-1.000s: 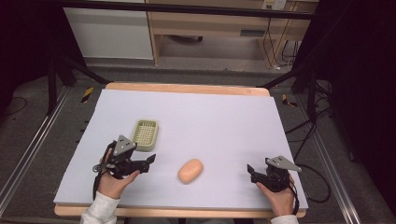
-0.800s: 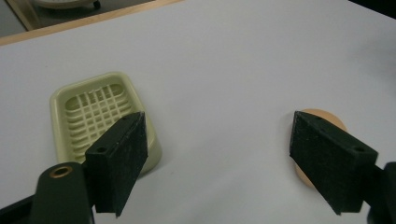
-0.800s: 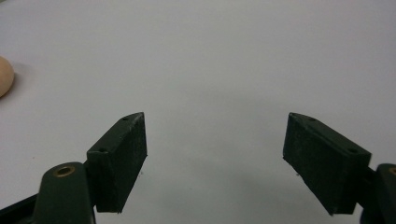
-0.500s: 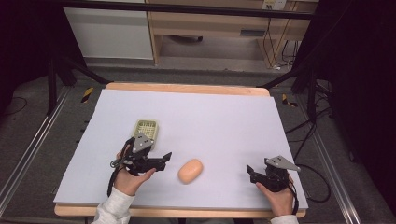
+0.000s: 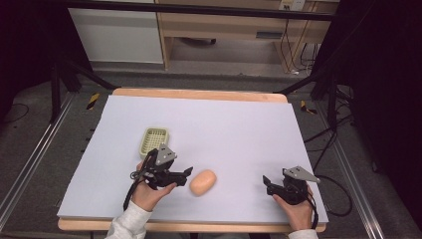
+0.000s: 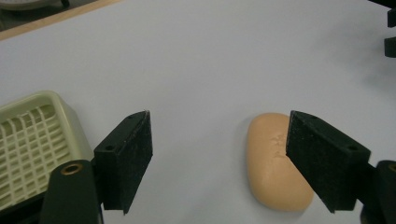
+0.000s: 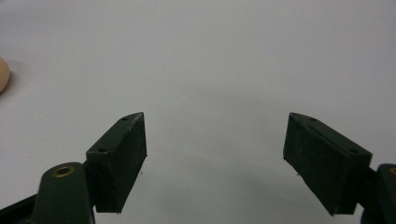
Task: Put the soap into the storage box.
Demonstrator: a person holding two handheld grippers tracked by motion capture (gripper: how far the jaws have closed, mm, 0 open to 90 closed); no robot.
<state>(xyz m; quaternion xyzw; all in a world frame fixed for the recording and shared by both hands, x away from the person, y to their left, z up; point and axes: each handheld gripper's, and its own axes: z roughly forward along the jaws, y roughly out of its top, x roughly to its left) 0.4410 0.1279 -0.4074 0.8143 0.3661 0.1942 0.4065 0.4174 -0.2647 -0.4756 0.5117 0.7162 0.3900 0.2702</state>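
Dark floor and a pale wooden cabinet [image 5: 219,30] lie beyond the table [image 5: 199,94], whose wooden edge frames a wide white sheet [image 5: 224,129] covering nearly the whole top.

On the sheet's near left part sits a small pale-green basket [image 5: 154,141] with a grid bottom, and it appears at the left edge of the left gripper view. Near it, toward the middle of the sheet, lies a peach-coloured oval soap bar [image 5: 203,182], flat on the sheet with a faint stamp on its top face.

The left gripper [image 5: 185,174], held in the person's left hand [image 5: 149,191], sits between the basket and the soap, its tips pointing at the bar and just beside it. In the left gripper view its jaws are spread wide and hold nothing; the soap lies on the sheet by the right-hand jaw, which overlaps its edge, though I cannot tell whether they touch.

The right gripper [image 5: 266,181], in the right hand [image 5: 293,209], rests near the sheet's near right corner, well apart from the soap. Its jaws too are spread wide over bare sheet, gripping nothing.
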